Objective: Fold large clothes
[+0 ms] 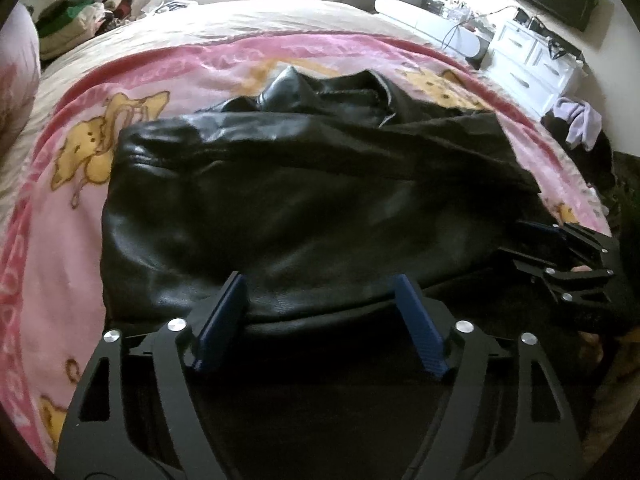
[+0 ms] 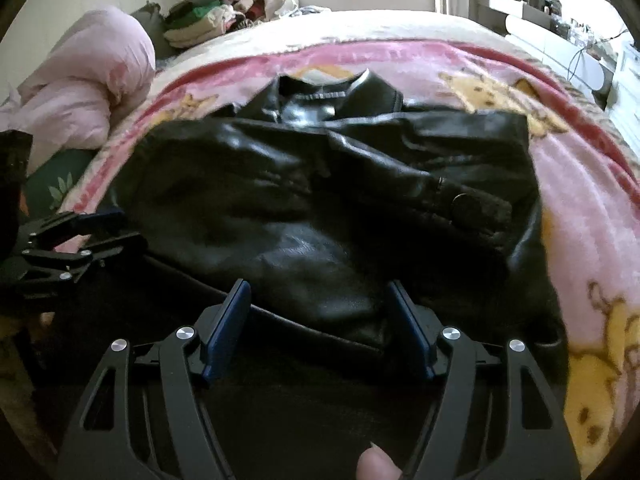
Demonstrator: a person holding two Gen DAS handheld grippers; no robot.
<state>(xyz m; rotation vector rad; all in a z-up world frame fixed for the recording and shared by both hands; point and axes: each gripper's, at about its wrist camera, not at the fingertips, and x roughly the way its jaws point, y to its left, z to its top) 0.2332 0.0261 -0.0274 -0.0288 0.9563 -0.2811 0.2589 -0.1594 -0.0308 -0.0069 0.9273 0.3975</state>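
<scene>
Jacket of black leather lies on the pink blanket of the bed, collar at its far end, sleeves already crossed over its chest. Left gripper and right gripper both hang over the jacket's near hem, fingers apart, clamped on nothing. Best, I judge, to pinch both hem corners evenly and carry them toward the collar. Blanket lettering is too blurred to read.
</scene>
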